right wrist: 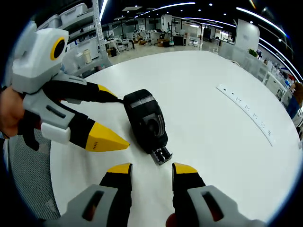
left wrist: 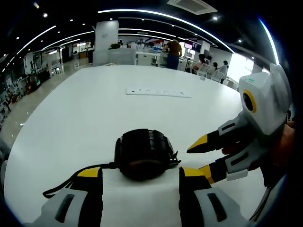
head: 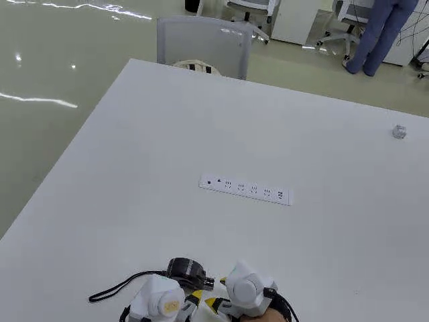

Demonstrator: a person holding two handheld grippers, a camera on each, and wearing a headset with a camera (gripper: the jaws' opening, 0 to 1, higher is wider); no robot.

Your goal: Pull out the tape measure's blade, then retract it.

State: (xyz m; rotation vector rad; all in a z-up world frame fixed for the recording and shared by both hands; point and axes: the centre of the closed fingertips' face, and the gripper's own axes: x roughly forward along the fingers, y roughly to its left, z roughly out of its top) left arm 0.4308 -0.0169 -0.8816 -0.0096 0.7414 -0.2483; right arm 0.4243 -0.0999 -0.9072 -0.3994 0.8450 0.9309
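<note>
With left gripper (left wrist: pixel 139 172) and right gripper (right wrist: pixel 151 168) fingers both spread, tugging the blade (right wrist: pixel 161 156) might drag the unclamped black round tape measure (left wrist: pixel 143 153) across the white tabletop (head: pixel 201 134).

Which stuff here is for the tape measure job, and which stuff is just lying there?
For the job:
tape measure
left tongs
right tongs

Just lying about:
power strip
small clear thing, too small to tell what it is
grey chair
</note>
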